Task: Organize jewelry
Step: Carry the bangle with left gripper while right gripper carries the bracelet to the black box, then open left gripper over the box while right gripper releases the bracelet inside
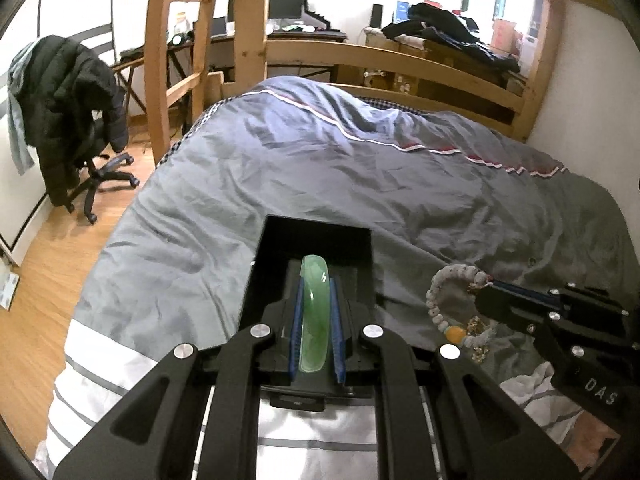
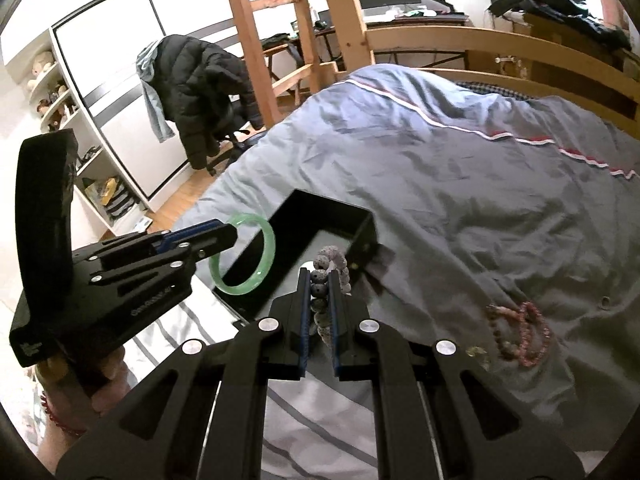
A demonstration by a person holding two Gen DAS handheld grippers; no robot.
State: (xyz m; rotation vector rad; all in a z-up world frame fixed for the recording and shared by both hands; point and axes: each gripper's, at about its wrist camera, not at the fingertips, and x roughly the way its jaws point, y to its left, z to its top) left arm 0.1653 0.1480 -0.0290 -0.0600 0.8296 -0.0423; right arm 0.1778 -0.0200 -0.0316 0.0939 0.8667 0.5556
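My left gripper is shut on a green jade bangle, which stands on edge between the blue pads, above an open black box on the bed. From the right wrist view, the left gripper grips that bangle at its rim, beside the box. The right gripper is shut on a grey bead bracelet. Seen from the left, the right gripper lets that bracelet, with its amber bead, hang to the right of the box.
A grey quilt covers the bed. Pink bead bracelets lie on it right of the box. A wooden bed frame rims the far side. An office chair with a black jacket stands on the floor at left.
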